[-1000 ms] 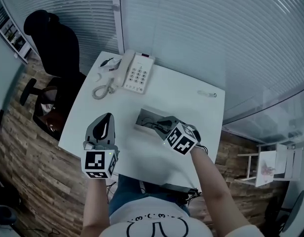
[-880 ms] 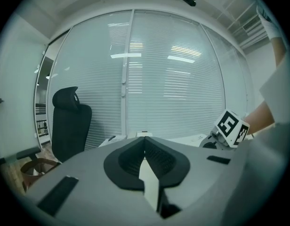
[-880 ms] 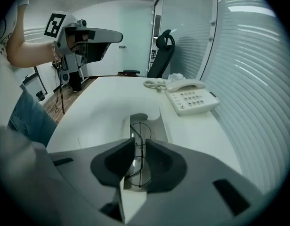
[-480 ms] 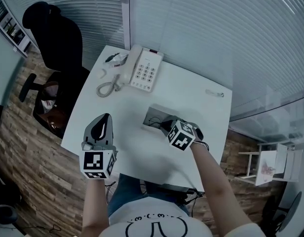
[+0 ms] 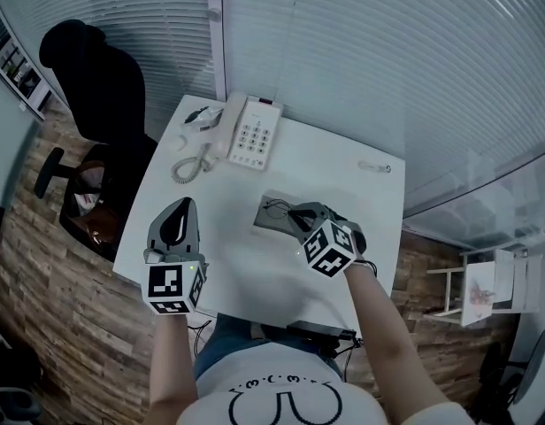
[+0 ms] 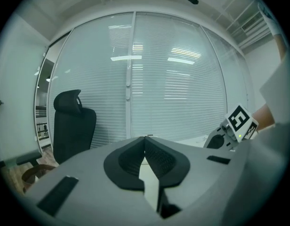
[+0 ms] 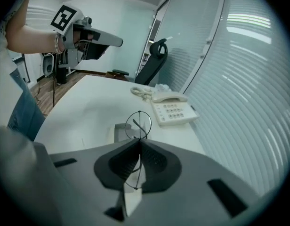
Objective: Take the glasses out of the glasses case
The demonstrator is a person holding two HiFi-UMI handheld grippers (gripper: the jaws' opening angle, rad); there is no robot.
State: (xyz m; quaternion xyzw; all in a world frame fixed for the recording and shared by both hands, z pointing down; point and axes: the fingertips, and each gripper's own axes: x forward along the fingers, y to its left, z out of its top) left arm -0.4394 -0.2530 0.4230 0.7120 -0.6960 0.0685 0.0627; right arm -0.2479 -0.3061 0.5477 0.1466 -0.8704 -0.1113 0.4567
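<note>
Two pads of right gripper [image 7: 138, 142] closing tight on glasses [image 7: 138, 123]: thin frame pinched between them, one lens jutting past tips, just over glasses case [image 7: 120, 132] on table [image 5: 330, 162]. Left gripper [image 6: 145, 142] jaws together, empty, well apart from case.

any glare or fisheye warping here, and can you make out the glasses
Head view: strong fisheye curves the blinds; the white table is washed out. Left gripper view: round black vignette, and lights reflect on the glass wall. Right gripper view: the glasses show as thin wire, faint against the table.
</note>
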